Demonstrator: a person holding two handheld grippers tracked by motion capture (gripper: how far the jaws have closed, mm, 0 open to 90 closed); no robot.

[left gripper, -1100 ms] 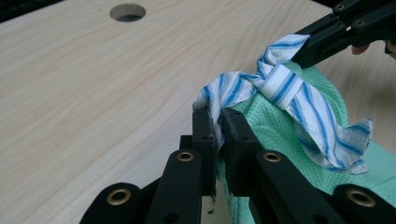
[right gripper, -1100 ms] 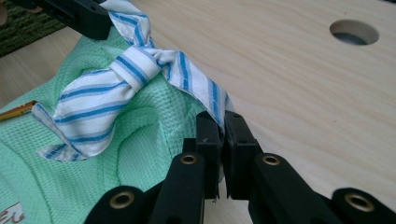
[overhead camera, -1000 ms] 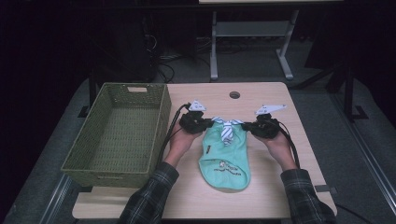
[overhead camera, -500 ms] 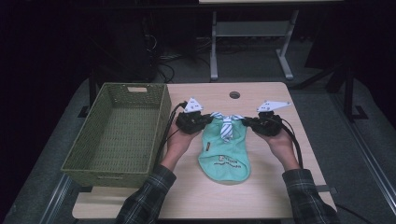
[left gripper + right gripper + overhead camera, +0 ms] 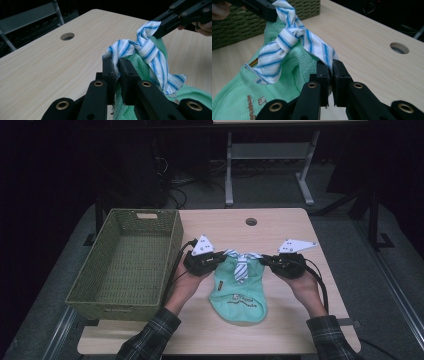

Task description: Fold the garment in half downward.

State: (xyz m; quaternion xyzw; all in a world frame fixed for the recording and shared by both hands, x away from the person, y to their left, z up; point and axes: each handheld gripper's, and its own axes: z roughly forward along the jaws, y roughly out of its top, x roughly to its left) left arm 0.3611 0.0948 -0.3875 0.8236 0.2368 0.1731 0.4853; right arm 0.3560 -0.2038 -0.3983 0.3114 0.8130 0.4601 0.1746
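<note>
Both hand-held grippers [image 5: 218, 259] [image 5: 266, 261] clenched on green garment's [image 5: 239, 292] striped collar [image 5: 140, 48]; thin bite, could've slipped out mid-lift, dropping onto bench [image 5: 280, 227].

Garment [image 5: 239, 292] print too small to read

Light falls from above onto the pale wooden table [image 5: 280, 227], which is bright and evenly lit in the high view, while the floor and the room behind sink into near black with hardly any detail. The wicker basket [image 5: 125, 260] holds soft shade along its inner walls, and the high view is slightly soft and grainy throughout. Both gripper views are sharper at mid-range, where the weave of the mint-green garment [image 5: 294, 67] and its blue-striped tie [image 5: 150, 51] is crisp, but the black jaws at the bottom edge loom large and a little blurred, and the background dims quickly.
</note>
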